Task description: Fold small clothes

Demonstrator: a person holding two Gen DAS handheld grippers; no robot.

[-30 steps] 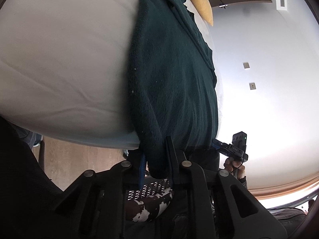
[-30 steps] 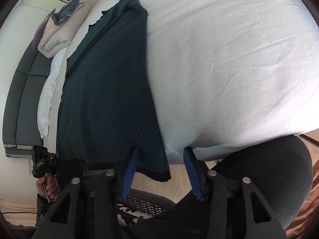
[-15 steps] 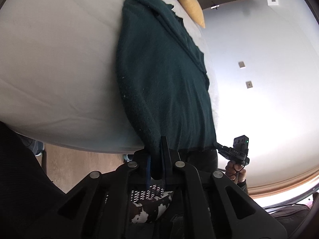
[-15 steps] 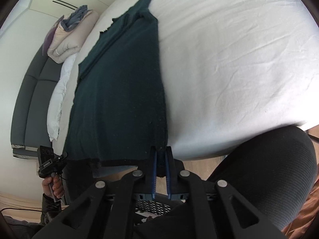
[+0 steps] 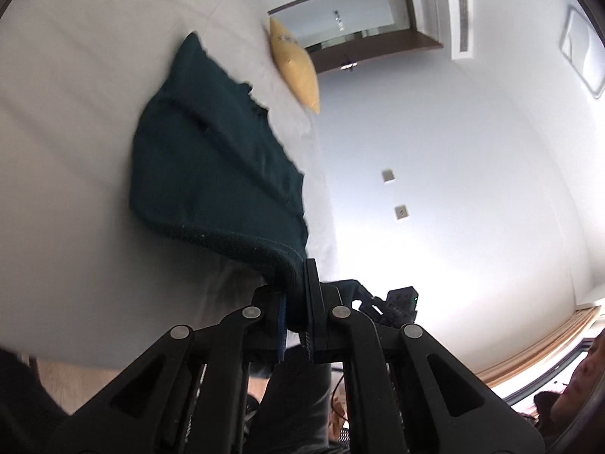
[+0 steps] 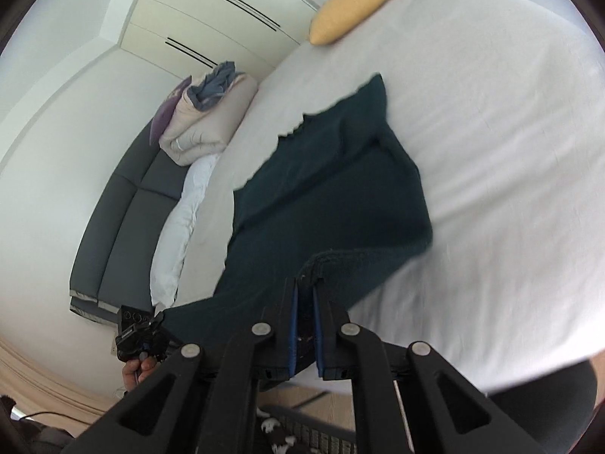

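The bed (image 6: 491, 151) fills the space ahead of both sets of jaws, its white sheet bare except for the garment and a yellow cushion (image 6: 349, 9) at the far end. Off to the left of the right jaws stand a grey sofa (image 6: 121, 223) and a stack of folded bedding (image 6: 206, 121).

The dark green garment (image 6: 332, 196) lies ahead of the jaws, its far part flat on the sheet and its near edge raised off the bed. The far hem looks ragged or uneven, though motion blur makes it hard to read.

The left gripper (image 5: 297, 316) has its jaws pressed narrow on one near corner of the garment (image 5: 211, 166), the thick rolled edge bunched between them. The right gripper (image 6: 304, 325) is likewise clamped on the other near corner, cloth pinched between the blue pads.

Judging by this, the fold is under way but not made: both corners are gripped and lifted, with a curl of cloth arching forward from the jaws. What seems left is to carry the near edge over to the far hem, lay it down, let go, and perhaps fold once more.
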